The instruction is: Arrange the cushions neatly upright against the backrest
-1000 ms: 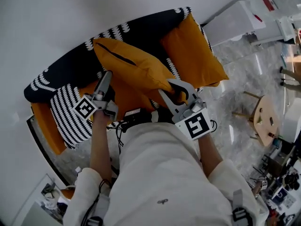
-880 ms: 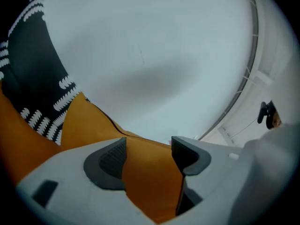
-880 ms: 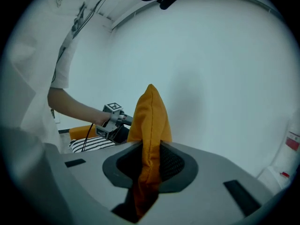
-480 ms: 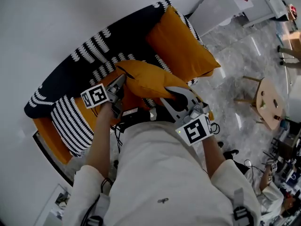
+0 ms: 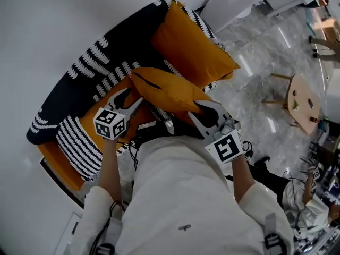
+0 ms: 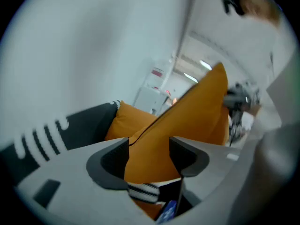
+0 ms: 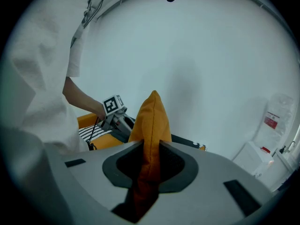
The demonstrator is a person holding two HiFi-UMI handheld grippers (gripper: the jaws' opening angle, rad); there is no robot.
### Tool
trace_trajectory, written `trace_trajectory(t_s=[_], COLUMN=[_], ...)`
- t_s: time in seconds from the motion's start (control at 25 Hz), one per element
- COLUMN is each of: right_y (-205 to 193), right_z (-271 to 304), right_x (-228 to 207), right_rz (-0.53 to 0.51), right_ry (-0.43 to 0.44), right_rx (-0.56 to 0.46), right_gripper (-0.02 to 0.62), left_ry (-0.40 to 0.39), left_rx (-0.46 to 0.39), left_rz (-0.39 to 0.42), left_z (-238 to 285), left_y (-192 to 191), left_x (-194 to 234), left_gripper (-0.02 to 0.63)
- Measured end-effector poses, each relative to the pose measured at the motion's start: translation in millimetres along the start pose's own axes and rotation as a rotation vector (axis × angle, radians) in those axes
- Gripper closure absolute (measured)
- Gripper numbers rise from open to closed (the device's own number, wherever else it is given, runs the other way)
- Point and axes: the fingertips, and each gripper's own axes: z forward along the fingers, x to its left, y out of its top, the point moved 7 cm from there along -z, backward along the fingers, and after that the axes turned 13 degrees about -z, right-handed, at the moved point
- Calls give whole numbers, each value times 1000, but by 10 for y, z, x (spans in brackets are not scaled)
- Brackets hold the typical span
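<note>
My right gripper [image 5: 197, 110] is shut on the near edge of an orange cushion [image 5: 170, 86], which hangs over the orange seat. The right gripper view shows that cushion [image 7: 151, 121] pinched upright between my right gripper's [image 7: 151, 146] pads. My left gripper [image 5: 131, 96] is at the cushion's left corner. Its jaws have just been opening, and the held cushion [image 6: 197, 111] shows between my left gripper's [image 6: 149, 144] spread fingers, unpressed. A second orange cushion [image 5: 188, 44] leans on the patterned backrest [image 5: 101, 52] at the right. A striped cushion [image 5: 79, 142] lies at the left end.
The sofa stands against a white wall. A round wooden stool [image 5: 300, 102] is on the marble floor to the right, and a white cabinet [image 5: 234, 1] stands beyond the sofa's right end. Cables hang at the person's waist.
My left gripper swung from beside the striped cushion to the held cushion's left corner, rolled over, and its jaws now stand apart. My right gripper brought the orange cushion lower and flatter.
</note>
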Motion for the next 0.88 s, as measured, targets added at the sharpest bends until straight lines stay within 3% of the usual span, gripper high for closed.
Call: trace_trajectory(t_s=[0.04,0.12,0.28,0.44,0.6,0.72,0.88], right_y=[-16,-41,-63,-111,-250,-298,-347], right_z=[-13,-31,-64,-89,-217,-352,-414], right_x=[-17,-62,-157,-182,-284,-395,-468], right_rz=[1,-1,-20,-47,-45,-33,-16], right_ry=[4,12,47,84,81,78,98], right_rx=[-2,-7,-6,43,73,53,63], right_gripper=[520,520,518,517,517,517,517], left_ry=[14,-15,-31,-23,-60,-37,-108], left_rx=[48,118,253,328,447,426,431], left_rz=[153,349,605,835,834,845,912], left_z=[44,166,434,690,897,994,1276], left_y=[8,40,-41,-93,-287,-343,-331], left_x=[-79,-237,-332,-437,-377,-312,-435], left_gripper=[339,325,302,298,290,258,258])
